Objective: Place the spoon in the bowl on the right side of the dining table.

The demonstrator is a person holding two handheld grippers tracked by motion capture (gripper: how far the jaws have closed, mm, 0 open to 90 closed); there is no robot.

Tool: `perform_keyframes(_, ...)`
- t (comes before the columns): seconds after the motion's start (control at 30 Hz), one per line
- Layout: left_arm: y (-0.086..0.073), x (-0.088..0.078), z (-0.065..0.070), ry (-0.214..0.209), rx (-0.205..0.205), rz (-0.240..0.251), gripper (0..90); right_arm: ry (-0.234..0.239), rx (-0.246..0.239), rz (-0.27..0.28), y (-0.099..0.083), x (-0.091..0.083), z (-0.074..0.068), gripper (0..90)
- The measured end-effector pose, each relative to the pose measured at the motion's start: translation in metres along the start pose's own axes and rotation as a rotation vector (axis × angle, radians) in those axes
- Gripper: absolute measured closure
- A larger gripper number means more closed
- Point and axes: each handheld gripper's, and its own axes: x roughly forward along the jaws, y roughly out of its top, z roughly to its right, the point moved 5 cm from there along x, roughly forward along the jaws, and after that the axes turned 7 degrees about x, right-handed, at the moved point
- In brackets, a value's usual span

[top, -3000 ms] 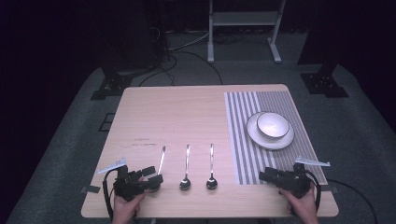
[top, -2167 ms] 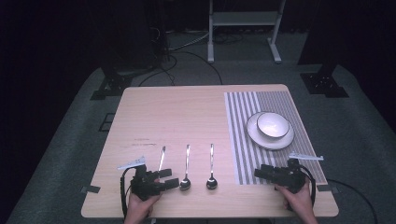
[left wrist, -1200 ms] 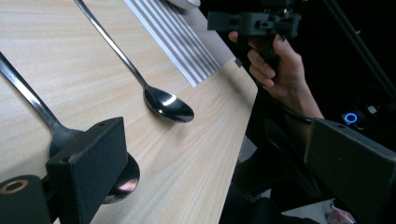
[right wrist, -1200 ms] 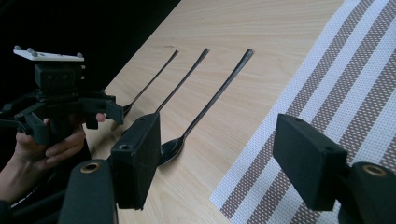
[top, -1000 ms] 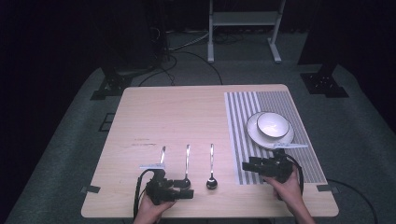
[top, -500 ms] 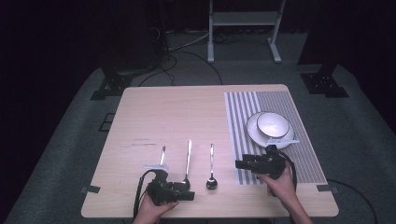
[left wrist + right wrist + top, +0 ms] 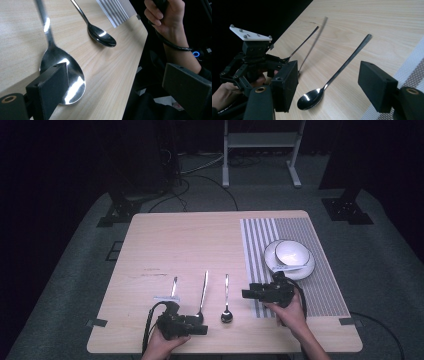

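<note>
Left gripper (image 7: 197, 327) at the middle spoon's (image 7: 202, 295) bowl, seemingly touching.

Light falls from overhead onto the pale tabletop (image 7: 200, 245), which stands bright against a dim floor and near-black surroundings from nine through twelve to three o'clock. Hard white glare sits on the big spoon bowl (image 7: 65, 75) in the left gripper view. In the right gripper view the middle spoon's handle (image 7: 315, 40) is smeared by motion blur. The near black tongs are soft-edged and slightly out of focus.
</note>
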Motion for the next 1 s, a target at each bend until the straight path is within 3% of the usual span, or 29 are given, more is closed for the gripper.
perform_keyframes(1.0,0.000,-0.002,-0.002,-0.004,0.002,0.002,5.5,0.048,0.008,-0.080,0.011,0.052,-0.008,34.2)
